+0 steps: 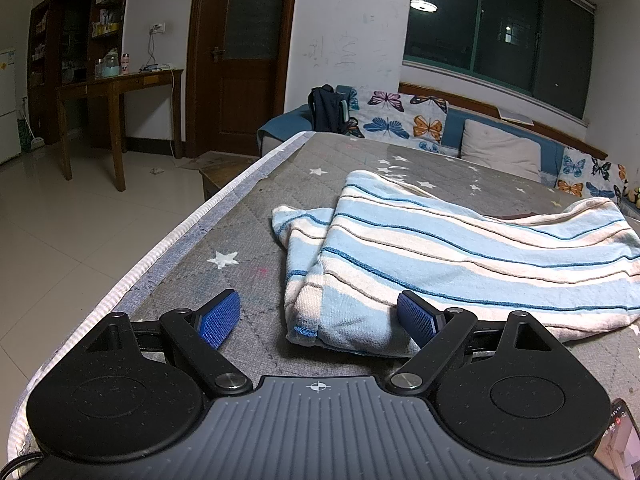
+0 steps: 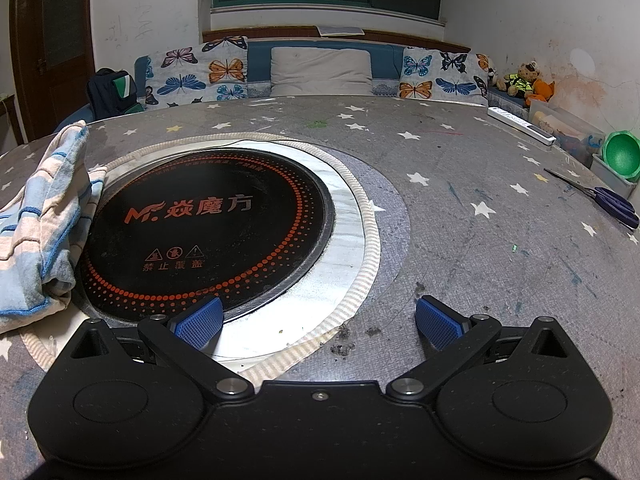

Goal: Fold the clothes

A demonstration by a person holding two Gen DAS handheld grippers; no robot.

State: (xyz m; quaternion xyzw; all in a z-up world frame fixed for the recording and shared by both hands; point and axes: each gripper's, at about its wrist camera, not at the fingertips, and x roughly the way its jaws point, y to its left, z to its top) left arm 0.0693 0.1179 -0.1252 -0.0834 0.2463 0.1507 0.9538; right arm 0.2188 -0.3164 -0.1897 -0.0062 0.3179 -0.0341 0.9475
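Stripes of blue and cream are showing on our folded garment (image 1: 460,256) near the tabletop (image 1: 248,236) edge; our left gripper (image 1: 320,320) is gaping wide, one pad (image 1: 416,318) perhaps touching it, while our right gripper (image 2: 318,322), wide too, is facing the cooktop (image 2: 208,228).

My left gripper (image 1: 320,320) is matte black with blue dimpled pads (image 1: 218,320), silver pivot bolts, a ribbed grey top and a white crosshair at 12 o'clock. My right gripper (image 2: 318,322) matches, with one small centre screw.
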